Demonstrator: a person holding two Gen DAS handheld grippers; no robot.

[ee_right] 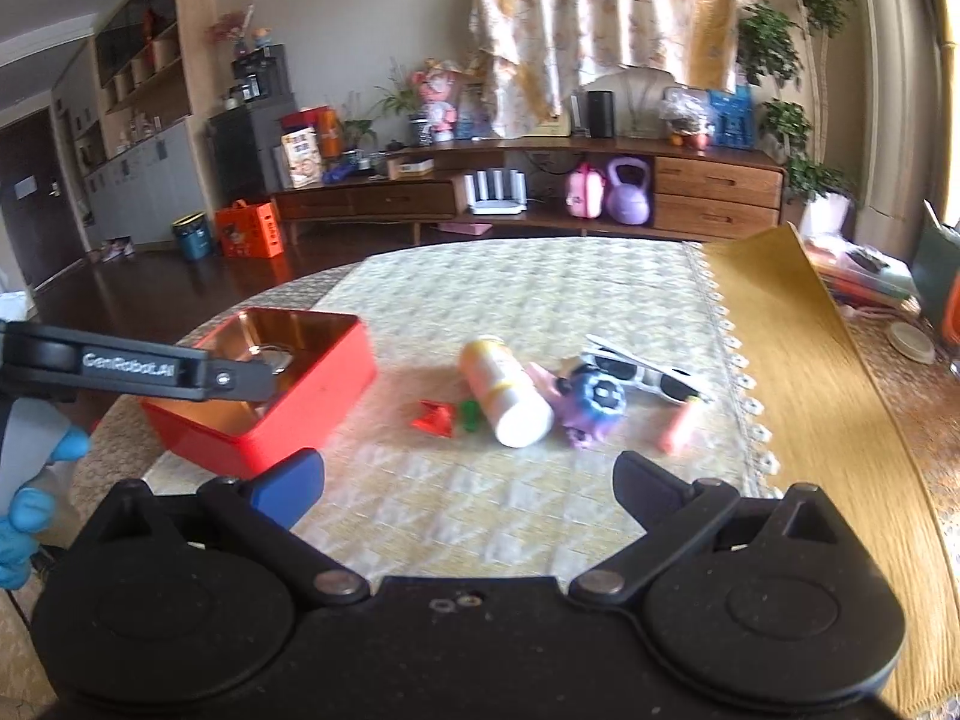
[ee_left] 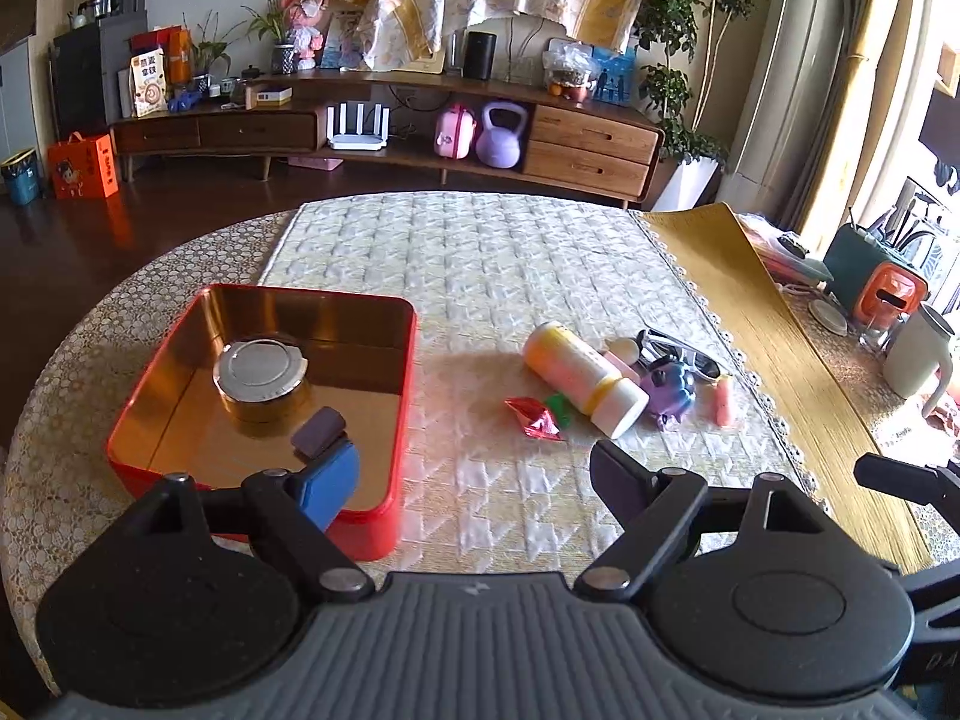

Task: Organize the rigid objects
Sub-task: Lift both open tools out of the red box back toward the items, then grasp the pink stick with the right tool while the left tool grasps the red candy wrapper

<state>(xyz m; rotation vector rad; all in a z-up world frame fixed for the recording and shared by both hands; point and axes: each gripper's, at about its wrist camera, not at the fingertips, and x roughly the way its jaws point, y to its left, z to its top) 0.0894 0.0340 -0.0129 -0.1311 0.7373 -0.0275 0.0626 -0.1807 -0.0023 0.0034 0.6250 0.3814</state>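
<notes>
Left wrist view: left gripper (ee_left: 474, 474) spread wide and empty, its blue finger over the near corner of the red tin (ee_left: 396, 516).

Right gripper (ee_right: 468, 483) is wide apart too, holding nothing. The clutter sits well ahead: bottle (ee_left: 585, 381) lying down, purple toy (ee_left: 672, 387) touching it, sunglasses (ee_left: 678, 354) behind. Risk imo: that bottle rolls if a finger nudges it. Only the left view shows the round can (ee_left: 261, 378) inside the tin; the right shows the left gripper's arm across it.
</notes>
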